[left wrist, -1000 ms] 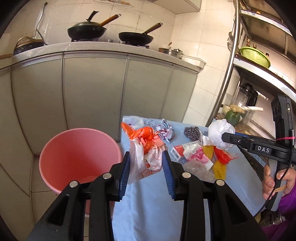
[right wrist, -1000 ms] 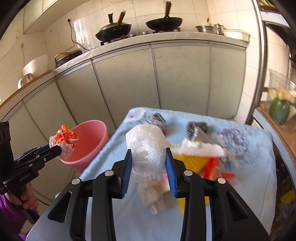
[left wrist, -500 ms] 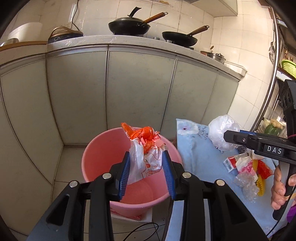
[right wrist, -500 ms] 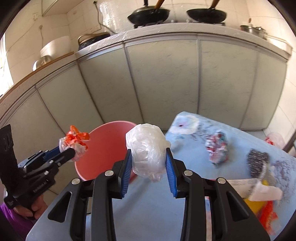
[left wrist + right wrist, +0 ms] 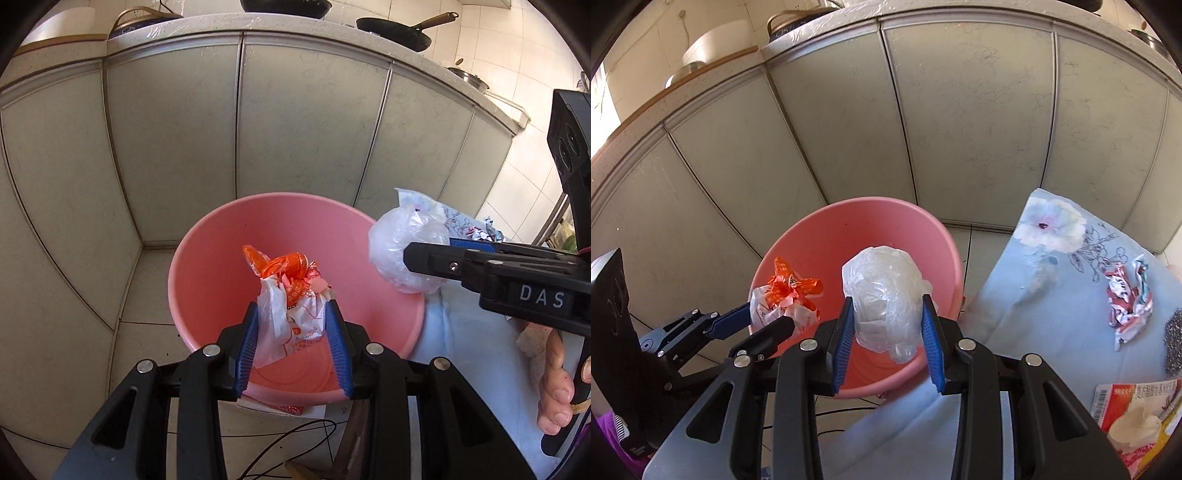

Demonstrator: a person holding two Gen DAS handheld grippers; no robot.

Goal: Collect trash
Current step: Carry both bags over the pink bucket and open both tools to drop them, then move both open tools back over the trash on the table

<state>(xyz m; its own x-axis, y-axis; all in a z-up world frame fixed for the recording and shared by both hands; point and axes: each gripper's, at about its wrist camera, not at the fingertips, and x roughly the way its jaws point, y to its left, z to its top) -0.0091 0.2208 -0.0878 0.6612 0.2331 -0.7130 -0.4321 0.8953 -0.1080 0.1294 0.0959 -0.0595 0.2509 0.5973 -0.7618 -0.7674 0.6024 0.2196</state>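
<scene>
My left gripper (image 5: 291,325) is shut on an orange-and-white plastic bag (image 5: 291,295) and holds it over the open pink bucket (image 5: 207,266). My right gripper (image 5: 888,328) is shut on a clear crumpled plastic bag (image 5: 884,291), held above the bucket's near right rim (image 5: 945,236). The right gripper with its bag also shows in the left wrist view (image 5: 402,254), and the left gripper with the orange bag shows in the right wrist view (image 5: 783,295). The bucket stands on the tiled floor beside the table.
A table with a light blue flowered cloth (image 5: 1052,295) lies right of the bucket, holding a crumpled wrapper (image 5: 1126,299), a steel scourer (image 5: 1174,339) and a red package (image 5: 1134,406). Grey cabinet doors (image 5: 295,122) stand behind. Cables (image 5: 295,443) lie on the floor.
Both grippers have swung left from the table to the bucket, carrying their bags. The bucket now fills the middle of both views.
</scene>
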